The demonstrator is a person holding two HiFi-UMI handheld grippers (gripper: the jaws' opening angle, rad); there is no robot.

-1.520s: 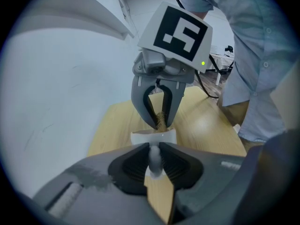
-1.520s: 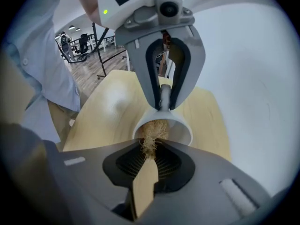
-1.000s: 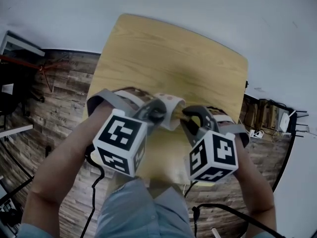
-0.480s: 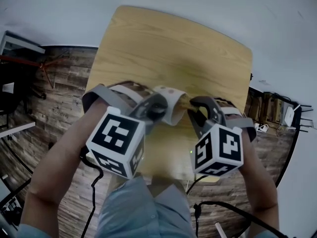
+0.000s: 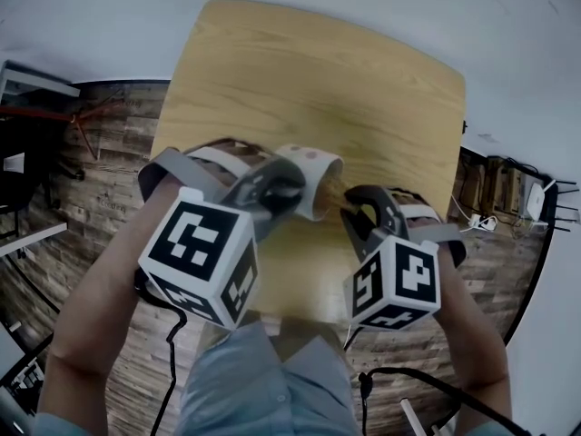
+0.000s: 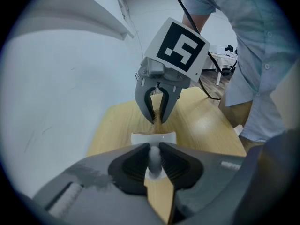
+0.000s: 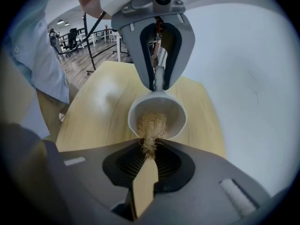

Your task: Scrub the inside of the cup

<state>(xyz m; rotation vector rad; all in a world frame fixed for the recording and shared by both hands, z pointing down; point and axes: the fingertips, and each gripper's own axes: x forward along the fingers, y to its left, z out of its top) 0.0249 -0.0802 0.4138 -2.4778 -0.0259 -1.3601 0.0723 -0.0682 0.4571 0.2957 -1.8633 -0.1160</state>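
Observation:
A white cup (image 5: pixel 311 178) with pink dots is tilted over the wooden table (image 5: pixel 363 89). My left gripper (image 5: pixel 289 187) is shut on its handle (image 7: pixel 159 82); the same grip shows up close in the left gripper view (image 6: pixel 154 156). The cup's mouth (image 7: pixel 157 112) faces my right gripper (image 7: pixel 149 146), which is shut on a tan fibrous scrubber (image 7: pixel 150 125). The scrubber's free end reaches inside the cup. From the left gripper view, the right gripper (image 6: pixel 158 112) stands just beyond the cup's rim (image 6: pixel 153 137) with the scrubber (image 6: pixel 157 118) between its jaws.
The small table has rounded corners and stands against a white wall (image 5: pixel 381 7). A dark plank floor (image 5: pixel 100 180) lies to both sides, with cables (image 5: pixel 172 361) and furniture (image 5: pixel 495 207) near the right edge. The person's legs (image 5: pixel 263 380) are at the front edge.
My right gripper has sunk a little toward the cup with the scrubber. The left gripper keeps its hold on the cup and has stayed in place.

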